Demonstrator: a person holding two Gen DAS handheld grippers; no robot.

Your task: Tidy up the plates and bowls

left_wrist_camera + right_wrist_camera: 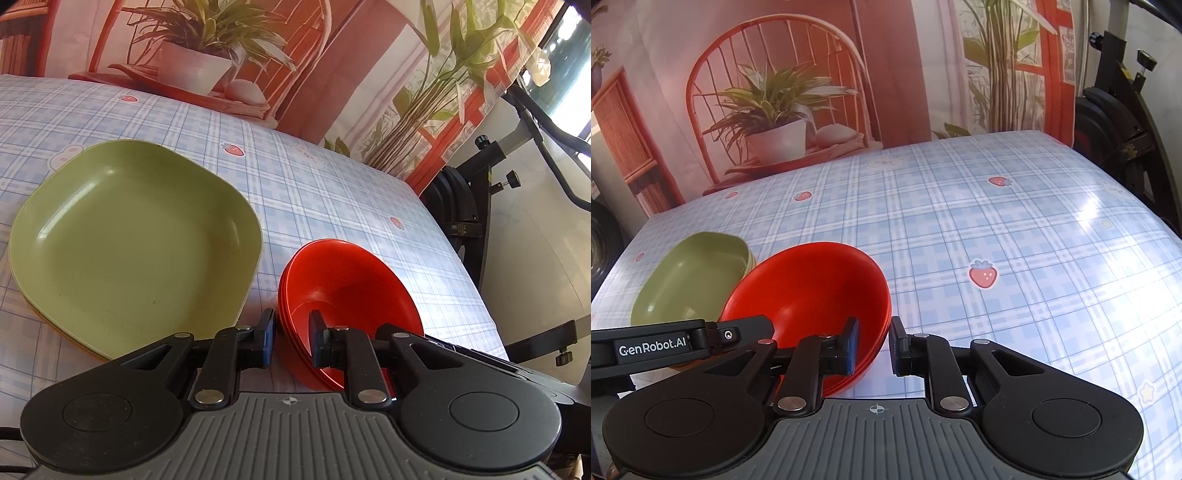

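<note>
A stack of red bowls (343, 295) sits on the checked tablecloth, also in the right wrist view (812, 291). A green square plate (136, 236) lies to its left on top of another plate, and shows in the right wrist view (690, 284). My left gripper (291, 339) straddles the stack's left rim, one finger outside and one inside, with a gap to the rim. My right gripper (873, 345) straddles the stack's right rim the same way. The left gripper's body (665, 343) shows at the left of the right wrist view.
The table (997, 240) has a blue plaid cloth with strawberry prints. A printed backdrop (812, 74) of a chair and plants hangs behind it. A black exercise machine (480, 206) stands past the table's right edge.
</note>
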